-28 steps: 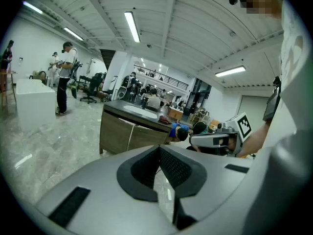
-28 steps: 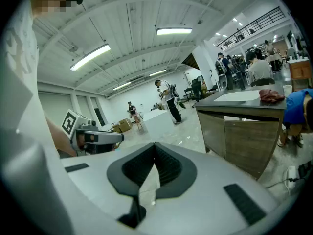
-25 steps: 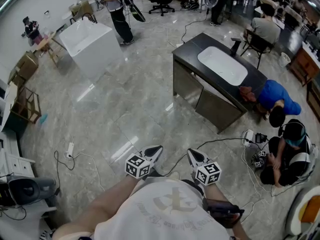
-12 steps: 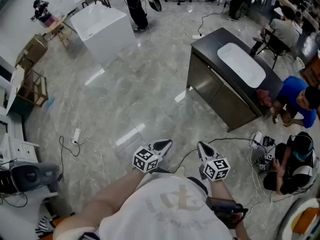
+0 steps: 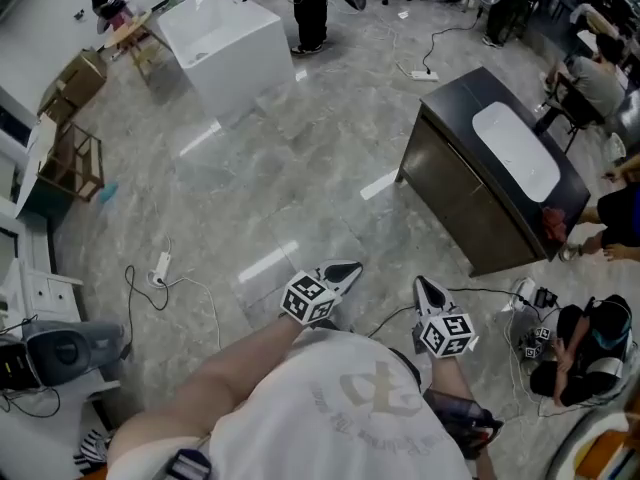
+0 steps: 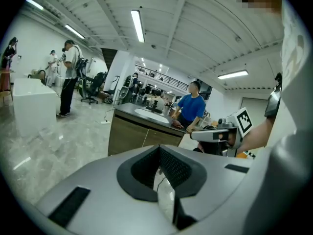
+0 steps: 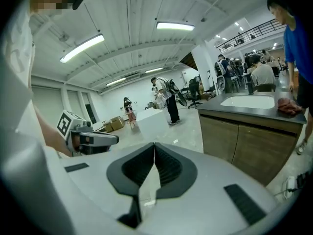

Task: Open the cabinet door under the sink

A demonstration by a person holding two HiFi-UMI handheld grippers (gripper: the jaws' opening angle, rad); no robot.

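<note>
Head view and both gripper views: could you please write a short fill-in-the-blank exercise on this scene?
The dark-topped brown wooden cabinet holds a white oval ___. A crumpled ___ cloth lies on the dark countertop beside it. The cabinet's two brown doors are both ___. The left tool and the right tool both have their jaws ___.
Missing words: sink; red; closed; shut.

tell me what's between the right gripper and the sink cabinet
Just bare floor, shown in the head view; a black cable passes beside the right gripper.
</note>
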